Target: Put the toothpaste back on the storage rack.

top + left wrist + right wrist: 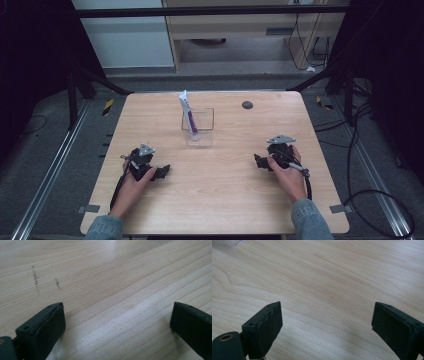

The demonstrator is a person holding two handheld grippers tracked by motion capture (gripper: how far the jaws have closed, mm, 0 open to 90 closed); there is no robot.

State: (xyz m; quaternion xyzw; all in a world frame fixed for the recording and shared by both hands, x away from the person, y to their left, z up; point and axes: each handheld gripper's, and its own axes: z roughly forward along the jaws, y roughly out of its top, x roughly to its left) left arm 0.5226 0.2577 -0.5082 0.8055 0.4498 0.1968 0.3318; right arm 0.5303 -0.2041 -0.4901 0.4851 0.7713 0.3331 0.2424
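While both jaw pairs are gaping empty on the table (220,195), a white-and-purple tube (188,114) is leaning upright in the clear container (198,129), far centre.

Left gripper (117,322) and right gripper (327,322) are resting near.

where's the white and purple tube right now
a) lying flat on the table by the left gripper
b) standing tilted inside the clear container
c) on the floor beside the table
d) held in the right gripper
b: in the high view the tube stands leaning in the clear container near the table's middle, while the left gripper and right gripper sit open and empty nearer the person.
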